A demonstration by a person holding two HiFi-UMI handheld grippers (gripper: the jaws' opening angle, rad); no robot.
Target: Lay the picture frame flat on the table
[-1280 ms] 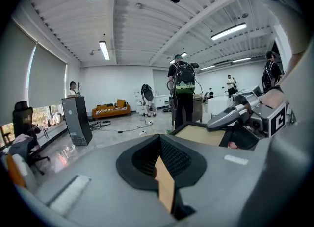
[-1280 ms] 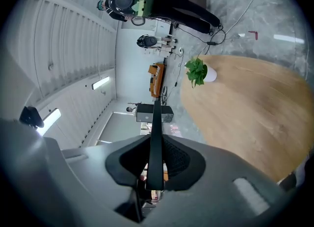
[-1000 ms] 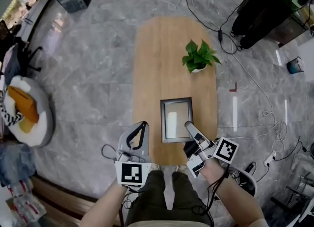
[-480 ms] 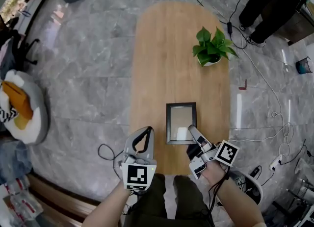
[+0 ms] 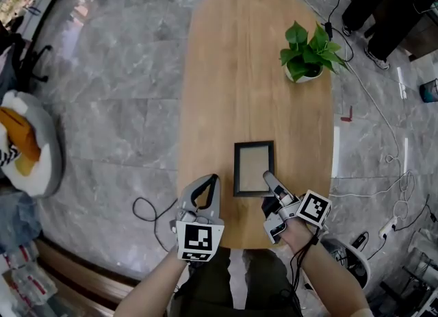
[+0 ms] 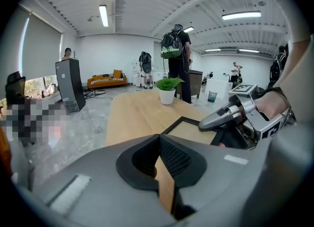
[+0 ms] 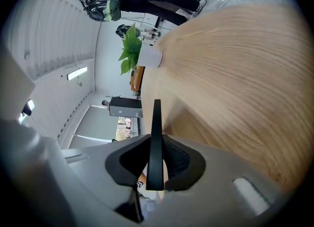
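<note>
Currently, lower centre, the right gripper's (image 5: 268, 179) 2 jaws clamp the black rectangular picture frame's (image 5: 253, 166) edge on the oval wooden table (image 5: 233, 69); the left gripper (image 5: 211, 181) is closed, empty.

In the head view, the right gripper (image 5: 269, 180) covered the picture frame's (image 5: 254, 168) near right corner. The right gripper view showed the frame edge-on only, its face hidden. Leaves (image 5: 312, 43) hid most of the pot (image 5: 306, 74). In the left gripper view, the distant people (image 6: 145, 65) were too small to make out.
</note>
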